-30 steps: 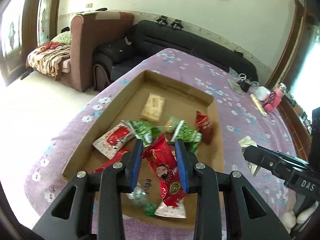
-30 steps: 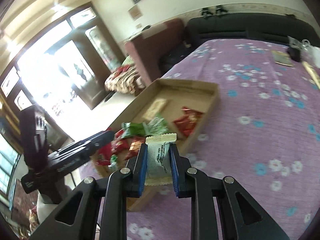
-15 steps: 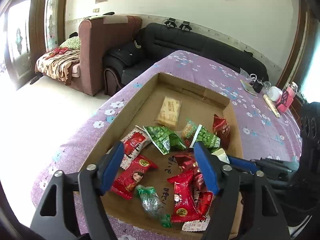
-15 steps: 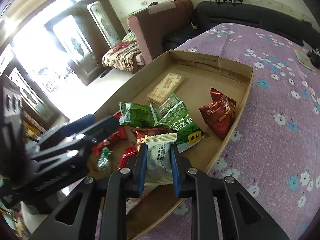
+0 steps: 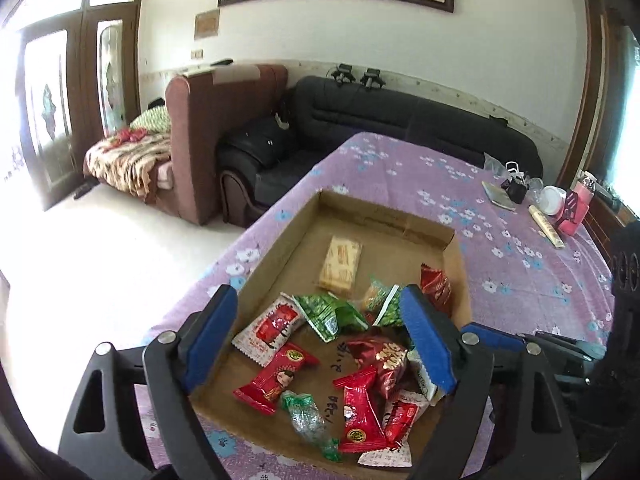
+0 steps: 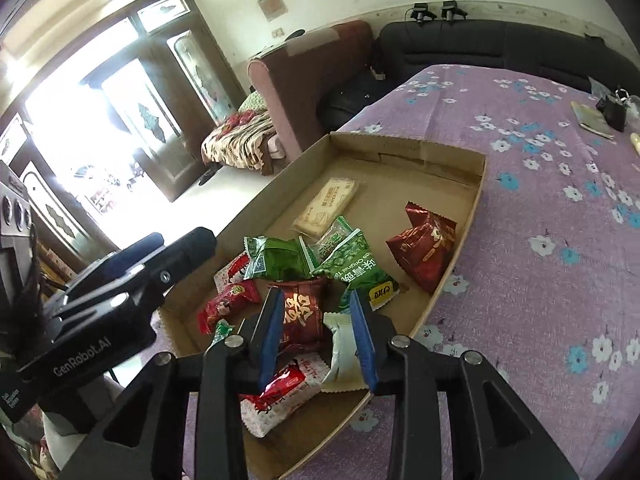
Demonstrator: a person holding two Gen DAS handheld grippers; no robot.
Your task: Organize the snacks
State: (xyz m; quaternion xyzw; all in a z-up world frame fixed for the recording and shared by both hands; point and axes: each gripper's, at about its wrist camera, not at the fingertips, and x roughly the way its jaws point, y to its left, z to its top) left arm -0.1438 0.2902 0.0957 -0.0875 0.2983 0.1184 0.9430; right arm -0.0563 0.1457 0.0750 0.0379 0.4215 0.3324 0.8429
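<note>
A shallow cardboard tray [image 5: 276, 264] [image 6: 460, 280] lies on the purple flowered tablecloth [image 5: 520, 248] and holds several snack packets, red, green and beige. My left gripper [image 5: 320, 340] is open and empty above the tray's near end. My right gripper [image 6: 318, 336] is open over the tray's near right corner. A white-green packet [image 6: 340, 356] lies just inside its right finger, resting on the other snacks. A dark red packet [image 6: 302, 316] lies between the jaws below. The right gripper's blue fingertips [image 5: 492, 336] show in the left wrist view.
A notebook [image 5: 498, 196], a black object, a white cup [image 5: 554, 200], a pink box [image 5: 574, 212] and a wooden stick [image 5: 546, 232] lie at the table's far right. A black sofa [image 5: 400, 120] and a brown armchair [image 5: 224, 120] stand beyond the table.
The left gripper opened and dropped its red packet into the tray. The right gripper carried the white-green packet over the tray and opened, letting it go.
</note>
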